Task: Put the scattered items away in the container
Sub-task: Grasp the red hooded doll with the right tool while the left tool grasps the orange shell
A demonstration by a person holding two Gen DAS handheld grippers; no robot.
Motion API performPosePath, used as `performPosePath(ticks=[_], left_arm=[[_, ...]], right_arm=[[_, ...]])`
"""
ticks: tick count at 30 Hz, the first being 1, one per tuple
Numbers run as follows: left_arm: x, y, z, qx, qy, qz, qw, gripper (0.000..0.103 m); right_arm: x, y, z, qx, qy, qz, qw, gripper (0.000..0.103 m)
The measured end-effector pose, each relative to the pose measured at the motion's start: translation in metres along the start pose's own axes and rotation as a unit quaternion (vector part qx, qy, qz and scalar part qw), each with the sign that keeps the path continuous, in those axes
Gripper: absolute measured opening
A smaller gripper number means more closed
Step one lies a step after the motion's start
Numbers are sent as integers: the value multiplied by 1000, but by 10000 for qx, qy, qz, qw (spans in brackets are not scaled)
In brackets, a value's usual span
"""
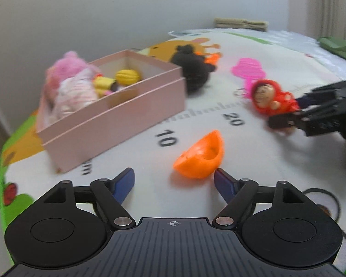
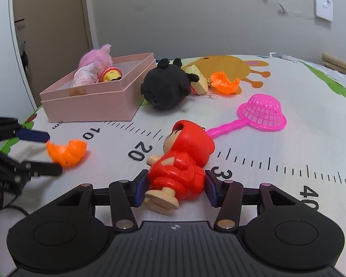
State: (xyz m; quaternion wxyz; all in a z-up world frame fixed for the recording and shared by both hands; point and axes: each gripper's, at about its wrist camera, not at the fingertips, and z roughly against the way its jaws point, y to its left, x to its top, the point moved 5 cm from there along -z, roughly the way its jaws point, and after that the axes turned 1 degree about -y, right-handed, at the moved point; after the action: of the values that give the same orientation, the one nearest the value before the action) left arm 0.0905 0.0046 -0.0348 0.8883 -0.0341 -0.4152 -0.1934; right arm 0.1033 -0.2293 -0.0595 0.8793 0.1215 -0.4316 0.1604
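Right gripper point(image 2: 174, 190) nearest the lens: blue pads either side of the red hooded figurine point(image 2: 181, 161), which lies on its side on the mat point(image 2: 288, 124) near the "30" mark. Pads sit at the torso, left one touching or nearly so, right one just beside it; cannot tell if it is actually clamped. Feet point toward the camera, head away.

Left gripper point(image 1: 174, 180): jaws wide apart, nothing between them. The orange shell piece point(image 1: 199, 155) lies just ahead of the fingertips, right pad tip next to its rim, open side up. From the right wrist view the same piece point(image 2: 67, 152) sits between the two left fingers, near the "10" mark.

Pink box point(image 2: 90, 97) stands far left on the mat, open top. Inside: pink plush doll point(image 2: 94, 65), partly over the rim, and a yellow round toy point(image 1: 128, 77). Left view is motion-blurred, details inside are soft.

Black plush point(image 2: 166, 86) lies just beside the box's right wall, looks to be touching. Behind it a cream wedge-shaped toy point(image 2: 197, 80) and a second orange shell piece point(image 2: 225, 83), close together. Pink toy net point(image 2: 261, 113) lies right of the figurine, handle pointing toward the figurine's hood.
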Motion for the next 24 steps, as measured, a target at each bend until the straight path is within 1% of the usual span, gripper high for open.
performPosePath(ticks=[2, 4, 5, 7, 8, 9, 10, 11, 13, 14, 15, 19, 24], left_arm=[[0, 2, 0, -66, 53, 172, 9998, 87], [3, -4, 0, -318, 61, 390, 9987, 90], [5, -8, -2, -412, 21, 445, 9982, 91], [8, -18, -6, -436, -56, 471, 9979, 91], [10, -22, -10, -417, -76, 478, 9980, 88], [10, -25, -13, -388, -82, 489, 9980, 83], [10, -27, -16, -373, -68, 494, 9981, 79], [9, -27, -18, -353, -49, 507, 9981, 71], [9, -26, -18, -296, -131, 475, 9983, 60], [9, -25, -17, -299, -140, 487, 9983, 61], [9, -23, -16, -309, -139, 513, 9981, 61], [5, -17, -11, -253, -134, 542, 9981, 61], [0, -13, -1, -280, -152, 589, 9978, 61]], right_arm=[[-1, 1, 1, -31, -25, 49, 10000, 51], [0, 2, 1, -50, -55, 13, 10000, 56], [1, 1, 1, -66, -84, -33, 9999, 57], [4, 0, 0, -106, -150, -146, 9997, 57], [5, -1, -1, -130, -168, -197, 9996, 59], [6, -2, -2, -151, -178, -245, 9994, 61], [8, -3, -5, -166, -177, -288, 9993, 61], [8, -4, -8, -171, -158, -326, 9992, 61], [9, -5, -13, -136, -72, -368, 9992, 60], [9, -4, -13, -143, -82, -350, 9993, 57], [9, -3, -13, -140, -74, -324, 9993, 57], [8, 5, -10, -81, -41, -279, 9996, 57], [7, 21, -2, 42, -51, -195, 9998, 57]])
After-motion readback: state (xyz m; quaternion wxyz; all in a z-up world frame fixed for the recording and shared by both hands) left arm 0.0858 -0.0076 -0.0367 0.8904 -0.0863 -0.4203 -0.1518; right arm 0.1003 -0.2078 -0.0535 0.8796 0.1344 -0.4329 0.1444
